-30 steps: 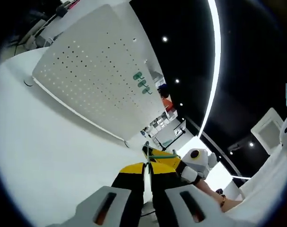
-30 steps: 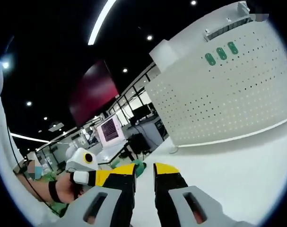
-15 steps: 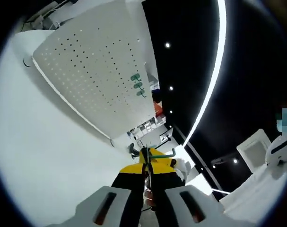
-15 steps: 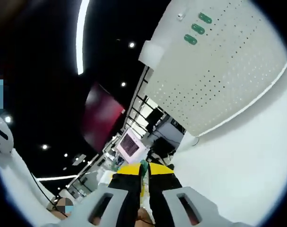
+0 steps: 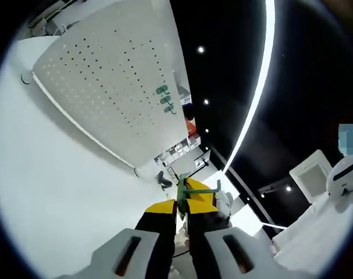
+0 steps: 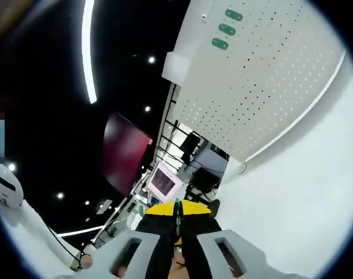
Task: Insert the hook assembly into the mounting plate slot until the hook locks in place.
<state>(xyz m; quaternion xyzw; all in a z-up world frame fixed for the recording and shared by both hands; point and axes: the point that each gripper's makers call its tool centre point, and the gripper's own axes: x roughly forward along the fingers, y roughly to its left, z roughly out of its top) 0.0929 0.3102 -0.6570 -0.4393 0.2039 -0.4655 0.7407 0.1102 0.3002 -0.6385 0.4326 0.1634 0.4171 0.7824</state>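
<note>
Green hook assembly (image 5: pixel 182 189) is pinched between closed jaws, well apart from the mounting plate (image 5: pixel 100 75), a white perforated panel standing on the table, carrying three green hooks (image 5: pixel 165 99).

Bare white table (image 5: pixel 54 192) lies open before the pegboard (image 5: pixel 106 81), where three green hooks (image 5: pixel 166 100) stand.

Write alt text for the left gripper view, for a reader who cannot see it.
The left gripper, with yellow-and-black jaws closed together, pinches a small green hook at its tips. Beyond it, a white pegboard stands on a white table, with three green hooks already mounted near one edge. The background is a dark ceiling with strip and spot lights.
</note>
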